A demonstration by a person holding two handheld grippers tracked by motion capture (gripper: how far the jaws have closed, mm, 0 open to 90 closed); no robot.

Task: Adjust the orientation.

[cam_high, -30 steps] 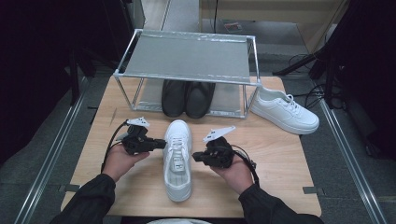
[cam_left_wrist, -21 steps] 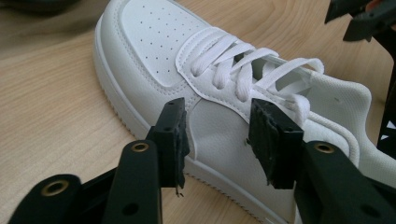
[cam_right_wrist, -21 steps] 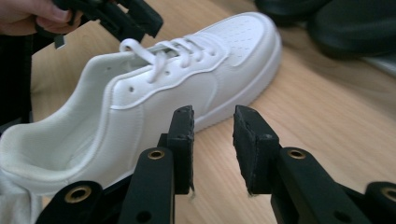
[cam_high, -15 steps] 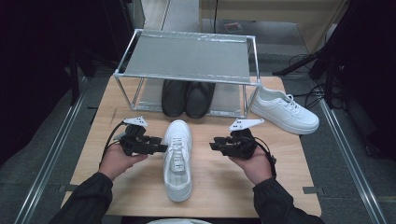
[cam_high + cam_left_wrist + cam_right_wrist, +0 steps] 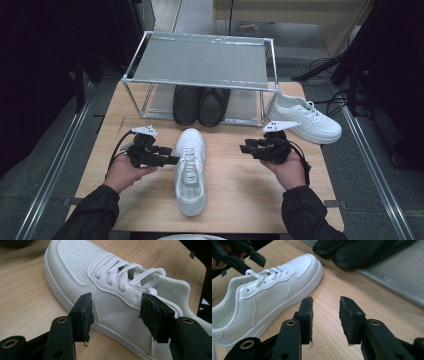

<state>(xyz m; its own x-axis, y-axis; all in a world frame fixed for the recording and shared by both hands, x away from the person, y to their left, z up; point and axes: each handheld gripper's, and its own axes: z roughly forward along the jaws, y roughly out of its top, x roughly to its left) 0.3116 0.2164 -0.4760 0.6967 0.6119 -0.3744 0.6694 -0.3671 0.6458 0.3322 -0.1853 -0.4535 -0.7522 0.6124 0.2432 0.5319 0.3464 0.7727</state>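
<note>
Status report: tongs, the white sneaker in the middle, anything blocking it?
Left tongs just opened beside the white sneaker, not gripping. Right tongs just opened, nothing between them. Sneaker flat on table. Nothing in the way.

Even overhead light falls on the counter; its surroundings are dark. Shadows are soft. The high view is slightly soft; both gripper views are sharp.

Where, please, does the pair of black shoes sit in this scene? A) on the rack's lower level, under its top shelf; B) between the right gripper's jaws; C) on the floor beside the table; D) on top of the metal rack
A: the pair of black shoes stands side by side under the metal rack's grey top shelf, behind the white sneaker lying on the wooden table.
</note>
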